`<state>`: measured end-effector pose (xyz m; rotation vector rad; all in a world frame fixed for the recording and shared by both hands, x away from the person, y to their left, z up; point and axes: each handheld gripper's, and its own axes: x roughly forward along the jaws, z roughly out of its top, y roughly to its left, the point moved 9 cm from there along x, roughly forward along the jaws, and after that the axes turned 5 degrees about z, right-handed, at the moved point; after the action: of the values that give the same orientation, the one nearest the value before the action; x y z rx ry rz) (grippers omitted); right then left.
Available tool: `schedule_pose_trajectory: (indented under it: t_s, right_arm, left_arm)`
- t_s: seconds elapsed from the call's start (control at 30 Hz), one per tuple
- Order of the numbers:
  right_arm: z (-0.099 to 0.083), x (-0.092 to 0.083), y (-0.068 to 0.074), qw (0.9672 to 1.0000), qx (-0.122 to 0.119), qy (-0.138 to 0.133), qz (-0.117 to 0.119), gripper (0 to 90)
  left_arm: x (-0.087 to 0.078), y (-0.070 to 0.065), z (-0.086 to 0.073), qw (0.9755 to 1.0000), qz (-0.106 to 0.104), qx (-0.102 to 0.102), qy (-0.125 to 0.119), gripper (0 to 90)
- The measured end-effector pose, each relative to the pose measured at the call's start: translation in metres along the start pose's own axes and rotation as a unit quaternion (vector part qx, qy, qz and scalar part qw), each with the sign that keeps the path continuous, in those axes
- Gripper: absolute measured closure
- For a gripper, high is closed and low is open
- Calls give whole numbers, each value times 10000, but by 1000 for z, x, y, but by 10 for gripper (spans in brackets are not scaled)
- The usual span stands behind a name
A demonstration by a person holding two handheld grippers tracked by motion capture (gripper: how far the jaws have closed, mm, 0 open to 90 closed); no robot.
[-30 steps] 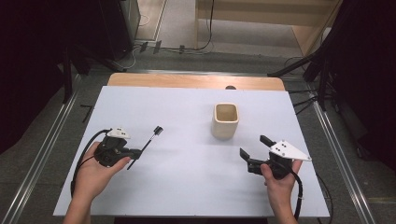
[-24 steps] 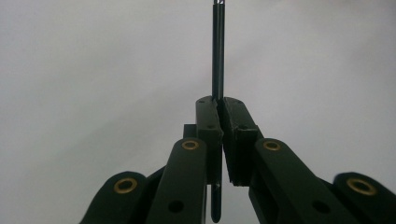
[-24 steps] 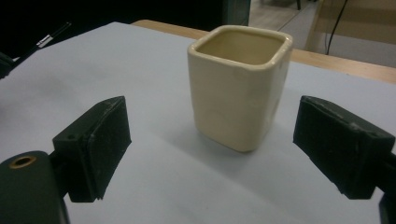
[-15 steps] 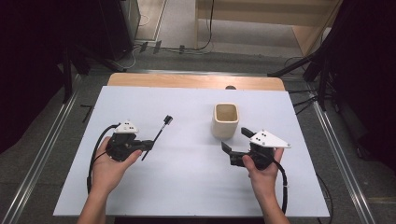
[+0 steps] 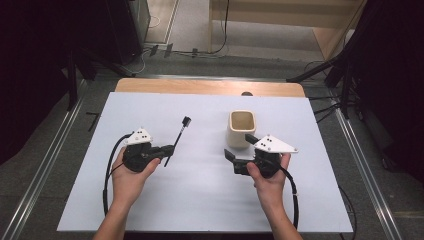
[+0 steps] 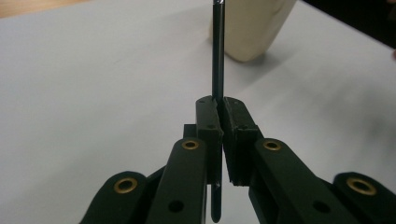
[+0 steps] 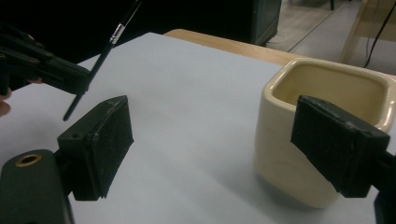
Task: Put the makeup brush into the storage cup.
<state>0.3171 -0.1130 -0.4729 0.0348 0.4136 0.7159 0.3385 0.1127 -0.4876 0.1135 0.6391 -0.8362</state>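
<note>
A thin black stick (image 5: pixel 177 137) with a small black head is clamped in my left gripper (image 5: pixel 168 149), which is shut on its lower part. The stick slants up and away toward the table's far side. In the left gripper view the stick (image 6: pixel 218 56) rises straight from the closed jaws, and the cream cup (image 6: pixel 252 28) stands beyond it. The cream square cup (image 5: pixel 242 128) stands upright right of centre. My right gripper (image 5: pixel 239 146) is open just in front of it. In the right gripper view the cup (image 7: pixel 317 140) sits by the right pad (image 7: pixel 338 140).
A white sheet (image 5: pixel 200 200) covers the table, with a wooden strip (image 5: pixel 200 86) along the far edge. Black cables (image 5: pixel 107 170) trail from both grippers toward the person. Metal rails (image 5: pixel 50 150) run along the floor on both sides.
My left gripper has carried the stick forward and to the right. My right gripper has moved left and forward, up to the cup, still open.
</note>
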Motion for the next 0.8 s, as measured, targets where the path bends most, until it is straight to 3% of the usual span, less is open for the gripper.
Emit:
schedule_pose_trajectory:
  t_s: [0.1, 0.27, 0.5, 0.63, 0.8]
  right_arm:
    - [0, 2, 5, 10000, 65, -7, 56, 134]
    - [0, 2, 14, 9996, 175, -47, 209, 136]
    - [-1, 5, 30, 9986, 352, -93, 382, 137]
    - [3, 4, 34, 9977, 522, -231, 361, 148]
    - [9, 3, 36, 9961, 671, -434, 379, 187]
  left_arm:
    - [8, -11, -1, 9996, -255, -55, -112, 869]
    - [19, -26, -1, 9986, -460, 30, -263, 869]
    - [17, -40, 6, 9962, -642, 87, -583, 869]
    - [17, -46, 7, 9953, -698, 87, -666, 869]
    - [20, -57, 7, 9942, -758, 228, -723, 869]
